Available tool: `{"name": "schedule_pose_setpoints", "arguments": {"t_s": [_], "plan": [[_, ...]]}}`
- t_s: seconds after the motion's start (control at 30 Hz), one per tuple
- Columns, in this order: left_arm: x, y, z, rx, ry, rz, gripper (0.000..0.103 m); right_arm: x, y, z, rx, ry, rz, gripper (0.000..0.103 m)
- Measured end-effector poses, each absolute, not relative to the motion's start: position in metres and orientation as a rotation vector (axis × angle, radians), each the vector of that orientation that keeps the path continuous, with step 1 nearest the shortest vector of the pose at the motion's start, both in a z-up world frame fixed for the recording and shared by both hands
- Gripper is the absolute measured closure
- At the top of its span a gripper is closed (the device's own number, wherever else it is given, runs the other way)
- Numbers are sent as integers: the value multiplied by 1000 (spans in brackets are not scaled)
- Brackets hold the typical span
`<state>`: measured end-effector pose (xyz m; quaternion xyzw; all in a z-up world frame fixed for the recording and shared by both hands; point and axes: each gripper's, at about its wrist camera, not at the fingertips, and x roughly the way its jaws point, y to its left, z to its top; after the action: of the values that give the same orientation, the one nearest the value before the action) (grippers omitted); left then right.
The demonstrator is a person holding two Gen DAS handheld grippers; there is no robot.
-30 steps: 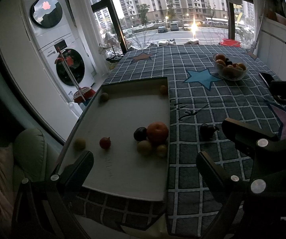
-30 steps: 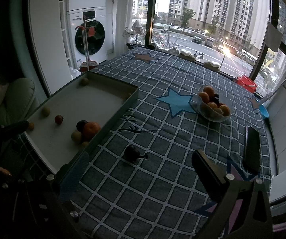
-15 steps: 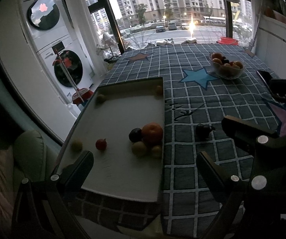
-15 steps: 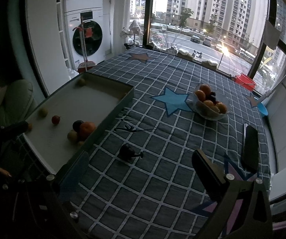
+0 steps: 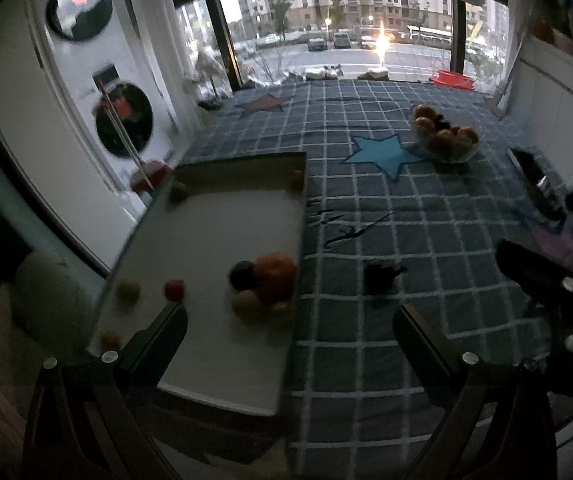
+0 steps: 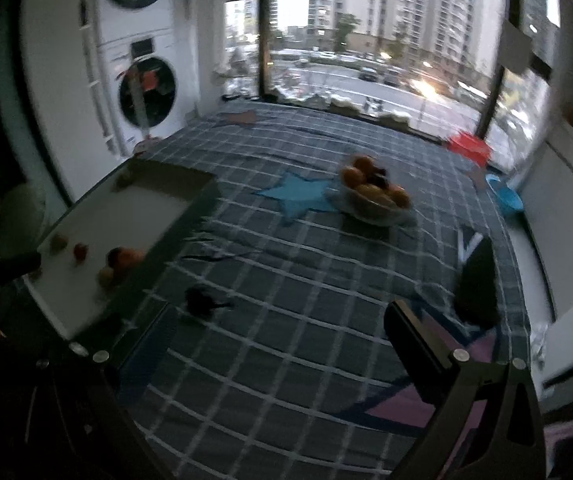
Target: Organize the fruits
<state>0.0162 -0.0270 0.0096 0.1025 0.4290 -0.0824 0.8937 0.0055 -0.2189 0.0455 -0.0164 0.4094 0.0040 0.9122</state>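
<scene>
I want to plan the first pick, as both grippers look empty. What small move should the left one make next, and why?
Probably ease the left gripper forward and down toward the orange in the tray. Its jaws are open and empty, and the orange cluster lies just ahead of them. The bowl across the cloth already holds fruit, so loose tray fruit likely goes there.

Blue checked tablecloth [image 5: 406, 240], white tray [image 5: 214, 240], orange fruit [image 5: 276, 276].

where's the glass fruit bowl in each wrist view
Left wrist: the glass fruit bowl sits upper right, just right of the blue star.
Right wrist: the bowl is centre, slightly right, again right of the star.
Shared landmark: the blue star on the checked cloth.
</scene>
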Motion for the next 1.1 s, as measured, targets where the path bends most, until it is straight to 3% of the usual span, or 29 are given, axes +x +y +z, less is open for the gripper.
{"name": "schedule_pose_setpoints", "arguments": {"t_s": [0.27,0.6,0.8,1.1], "plan": [[38,-99,16,139,954,-321,0,-1,-337,-13,156,987,-249,0],[83,-231,-63,185,1058,-329,0,-22,-361,-51,129,953,-350,0],[98,-254,-78,169,937,-331,0,-21,-366,-57,136,930,-356,0],[100,-253,-78,157,942,-342,0,-25,-368,-55,137,924,-356,0]]}}
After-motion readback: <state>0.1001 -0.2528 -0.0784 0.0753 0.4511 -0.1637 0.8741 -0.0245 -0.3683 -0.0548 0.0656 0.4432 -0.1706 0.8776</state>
